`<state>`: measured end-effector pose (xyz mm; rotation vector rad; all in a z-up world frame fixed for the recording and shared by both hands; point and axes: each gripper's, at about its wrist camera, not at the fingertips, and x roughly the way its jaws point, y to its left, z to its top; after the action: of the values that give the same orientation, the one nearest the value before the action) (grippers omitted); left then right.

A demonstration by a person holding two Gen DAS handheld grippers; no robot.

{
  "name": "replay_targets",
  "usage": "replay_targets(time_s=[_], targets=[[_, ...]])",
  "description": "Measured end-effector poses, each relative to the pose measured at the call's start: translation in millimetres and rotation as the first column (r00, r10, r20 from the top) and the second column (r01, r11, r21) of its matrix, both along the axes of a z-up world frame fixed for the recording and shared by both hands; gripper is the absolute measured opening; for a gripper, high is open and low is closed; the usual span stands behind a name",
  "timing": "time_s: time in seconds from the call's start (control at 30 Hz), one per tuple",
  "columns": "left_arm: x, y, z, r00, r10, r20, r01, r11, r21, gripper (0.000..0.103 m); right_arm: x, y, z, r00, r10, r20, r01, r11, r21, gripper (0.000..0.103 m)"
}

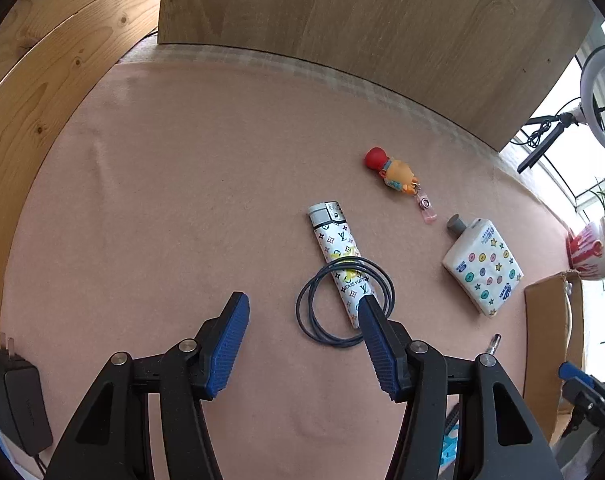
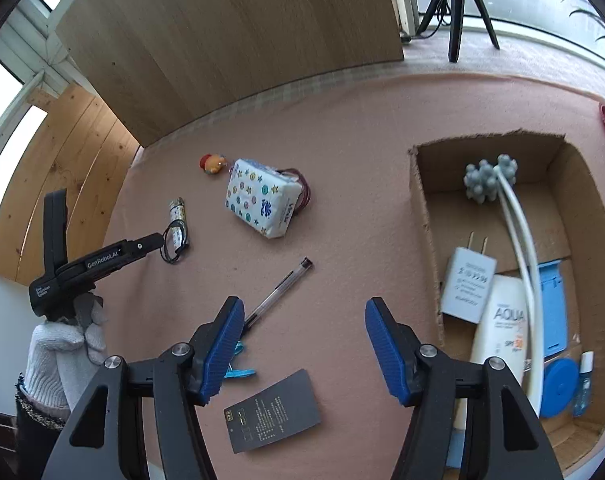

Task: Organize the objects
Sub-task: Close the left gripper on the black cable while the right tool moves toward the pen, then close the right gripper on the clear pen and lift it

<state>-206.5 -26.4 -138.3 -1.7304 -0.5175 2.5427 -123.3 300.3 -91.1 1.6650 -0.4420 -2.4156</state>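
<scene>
My left gripper (image 1: 302,306) is open above the pink cloth, its right finger just over the lower end of a patterned white lighter (image 1: 340,260) with a black hair tie (image 1: 344,300) looped around it. A toy keychain (image 1: 396,174) and a tissue pack (image 1: 482,264) lie beyond. My right gripper (image 2: 300,312) is open and empty over the cloth, left of a cardboard box (image 2: 422,216). A pen (image 2: 278,292) lies by its left finger and a dark card (image 2: 272,414) lies below it. In the right wrist view the left gripper (image 2: 158,240) hangs over the lighter (image 2: 178,220).
The box holds a white charger (image 2: 466,292), a sunscreen tube (image 2: 502,332), a grey massager with white handles (image 2: 490,178), blue items and a small bottle. A black adapter (image 1: 18,396) lies at the cloth's left edge. Wooden panels stand behind. A potted plant (image 1: 594,248) sits at the right.
</scene>
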Motion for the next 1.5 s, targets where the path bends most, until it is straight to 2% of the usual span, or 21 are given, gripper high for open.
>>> replay_targets(time_s=[0.2,0.3,0.37,0.43,0.47,0.57,0.77,0.97,1.1,1.17,1.43,1.5], targets=[[-12,9,-7,1.0,-0.029,0.001,0.029,0.999,-0.013,0.06,-10,-16,-37,0.994,-0.018,0.106,0.023,0.999,-0.044,0.059],[-12,12,-8,0.999,-0.04,-0.002,0.04,0.999,-0.029,0.057,-16,-24,-46,0.992,-0.018,0.123,0.024,0.999,-0.044,0.059],[-10,15,-7,0.999,-0.047,-0.018,0.046,0.998,-0.052,0.04,-19,-31,-49,0.992,-0.013,0.127,0.016,1.0,-0.027,0.056],[-7,16,-7,0.998,-0.05,-0.024,0.049,0.998,-0.039,0.028,-22,-37,-52,0.991,-0.001,0.131,0.001,1.0,-0.004,0.055],[-6,18,-7,0.998,-0.054,-0.02,0.052,0.997,-0.057,0.017,-24,-40,-54,0.991,0.001,0.133,-0.003,1.0,0.01,0.055],[0,24,-10,0.997,-0.078,-0.025,0.076,0.993,-0.089,0.01,-28,-46,-59,0.991,0.003,0.136,-0.009,0.999,0.043,0.054],[25,29,-11,0.995,-0.092,-0.036,0.09,0.994,-0.062,0.006,-32,-59,-60,0.994,0.029,0.104,-0.042,0.99,0.132,0.053],[62,24,-8,0.996,-0.083,-0.044,0.082,0.996,-0.04,0.005,-28,-86,-60,0.99,0.117,0.075,-0.131,0.964,0.23,0.035],[83,16,-9,0.998,-0.051,-0.044,0.05,0.999,-0.018,0.003,-22,-104,-60,0.981,0.186,0.045,-0.191,0.94,0.283,0.028],[91,11,-10,0.998,-0.043,-0.044,0.043,0.999,-0.01,0.003,-23,-111,-61,0.978,0.204,0.034,-0.206,0.94,0.273,0.022],[100,2,-10,0.999,-0.02,-0.043,0.021,0.999,0.026,0.003,-17,-123,-63,0.972,0.233,0.017,-0.23,0.94,0.251,0.016],[97,3,-9,0.999,-0.023,-0.04,0.025,0.999,0.028,0.014,-14,-122,-63,0.969,0.247,0.03,-0.247,0.94,0.234,0.016]])
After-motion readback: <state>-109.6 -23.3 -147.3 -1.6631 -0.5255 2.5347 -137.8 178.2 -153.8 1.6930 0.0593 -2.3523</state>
